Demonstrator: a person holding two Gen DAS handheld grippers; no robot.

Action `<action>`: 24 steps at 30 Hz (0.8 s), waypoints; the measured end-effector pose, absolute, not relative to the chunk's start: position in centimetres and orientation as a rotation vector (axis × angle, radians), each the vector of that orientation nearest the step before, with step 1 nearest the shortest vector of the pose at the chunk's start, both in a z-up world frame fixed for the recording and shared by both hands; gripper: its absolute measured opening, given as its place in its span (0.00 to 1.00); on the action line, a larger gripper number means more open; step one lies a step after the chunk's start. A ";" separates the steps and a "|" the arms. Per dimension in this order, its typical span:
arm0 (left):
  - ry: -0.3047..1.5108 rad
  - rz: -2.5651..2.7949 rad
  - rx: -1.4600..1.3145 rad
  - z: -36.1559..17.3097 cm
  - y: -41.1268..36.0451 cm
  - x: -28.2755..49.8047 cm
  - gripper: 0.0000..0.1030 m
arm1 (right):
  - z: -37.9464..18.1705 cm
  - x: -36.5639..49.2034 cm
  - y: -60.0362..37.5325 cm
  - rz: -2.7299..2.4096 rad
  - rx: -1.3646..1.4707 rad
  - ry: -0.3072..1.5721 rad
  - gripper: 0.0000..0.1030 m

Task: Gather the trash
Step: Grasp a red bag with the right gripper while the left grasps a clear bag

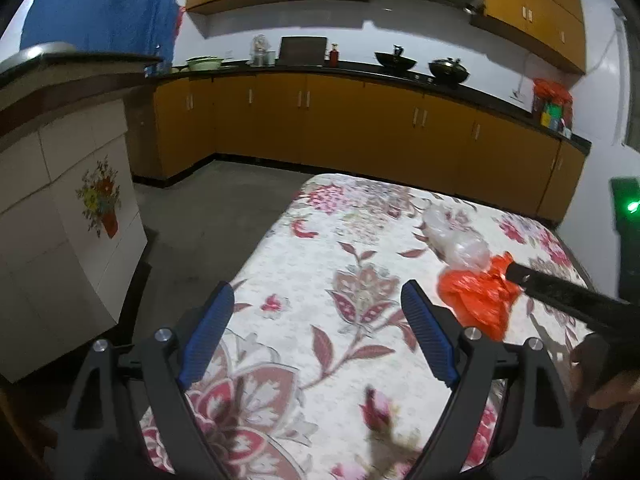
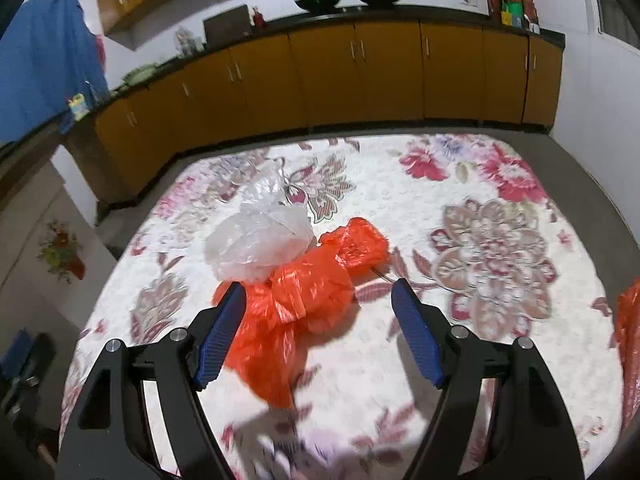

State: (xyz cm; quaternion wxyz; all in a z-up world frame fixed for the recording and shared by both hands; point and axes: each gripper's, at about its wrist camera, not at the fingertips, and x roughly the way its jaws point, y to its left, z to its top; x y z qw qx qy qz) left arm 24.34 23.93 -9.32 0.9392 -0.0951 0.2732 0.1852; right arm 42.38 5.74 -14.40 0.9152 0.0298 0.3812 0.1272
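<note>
A crumpled orange plastic bag [image 2: 304,296] lies on the floral tablecloth [image 2: 400,364], touching a crumpled clear plastic bag [image 2: 260,236] just behind it. My right gripper [image 2: 319,287] is open and straddles the near part of the orange bag, with the blue pads on either side and not pressing it. In the left wrist view the orange bag [image 1: 480,300] and the clear bag [image 1: 456,236] sit to the right. There one black finger [image 1: 552,290] of the right gripper reaches the orange bag. My left gripper [image 1: 316,292] is open over bare cloth [image 1: 320,240], with nothing between its fingers.
More orange plastic [image 2: 628,340] shows at the table's right edge. Yellow base cabinets [image 1: 320,120] under a dark counter with woks [image 1: 448,70] run behind the table. A white tiled counter with a flower decal [image 1: 100,196] stands left across grey floor [image 1: 208,216]. A hand [image 1: 612,392] holds the right gripper.
</note>
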 end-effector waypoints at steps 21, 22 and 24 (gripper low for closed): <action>0.593 0.293 -0.178 -9.7 21.4 29.2 0.82 | -17.1 43.3 1.9 0.287 0.108 0.908 0.37; 0.597 0.274 -0.180 -9.7 20.8 29.8 0.82 | -17.2 43.2 1.2 0.280 0.116 0.909 0.37; 0.605 0.235 -0.180 -9.7 19.7 31.1 0.82 | -17.1 42.7 -0.8 0.251 0.112 0.902 0.37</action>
